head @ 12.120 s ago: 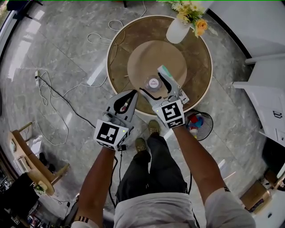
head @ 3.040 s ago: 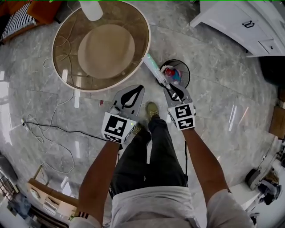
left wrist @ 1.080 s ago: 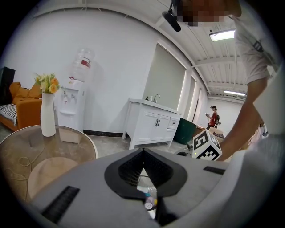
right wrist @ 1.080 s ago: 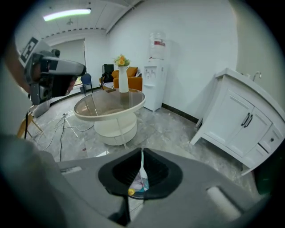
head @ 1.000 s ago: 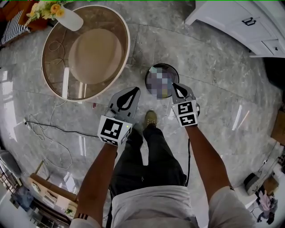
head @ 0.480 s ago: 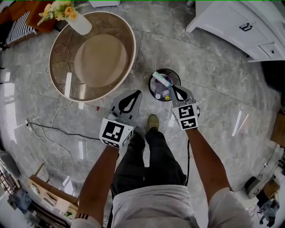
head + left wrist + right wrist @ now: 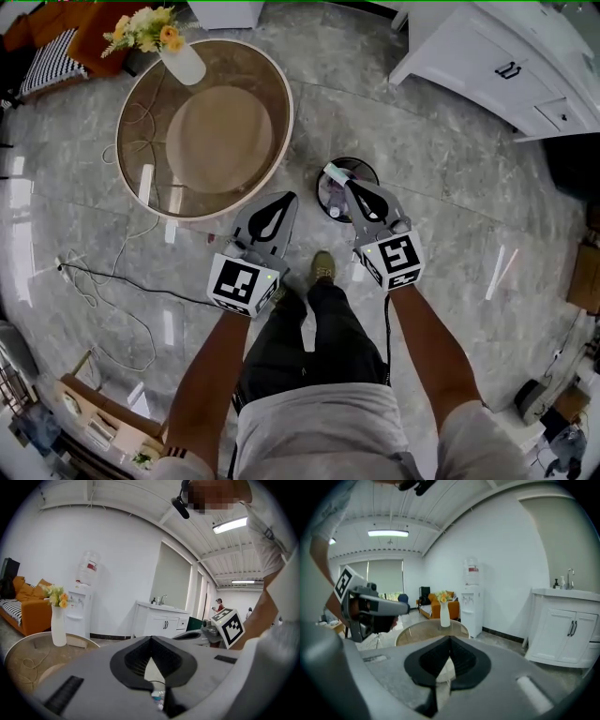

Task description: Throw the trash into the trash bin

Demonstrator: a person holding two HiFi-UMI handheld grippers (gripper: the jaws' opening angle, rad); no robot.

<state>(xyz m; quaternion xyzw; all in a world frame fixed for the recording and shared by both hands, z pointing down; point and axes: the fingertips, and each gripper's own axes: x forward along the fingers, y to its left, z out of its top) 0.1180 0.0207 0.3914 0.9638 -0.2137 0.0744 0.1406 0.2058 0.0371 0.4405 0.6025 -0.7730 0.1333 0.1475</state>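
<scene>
Mint-white tube of trash (image 7: pixel 335 173) seen in small round black wire bin (image 7: pixel 361 162) on floor, end poking over rim at 10 o'clock. Right tongs (image 7: pixel 349 187) pressed together, empty, over bin. Left tongs (image 7: pixel 288 199) likewise closed, empty. Risk judged: light bin nudged by right tongs, tube tipped out.

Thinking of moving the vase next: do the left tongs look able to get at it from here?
Probably not without stepping closer: the vase stands at the table's far edge, well beyond the left tongs. Nothing blocks the path.
</scene>
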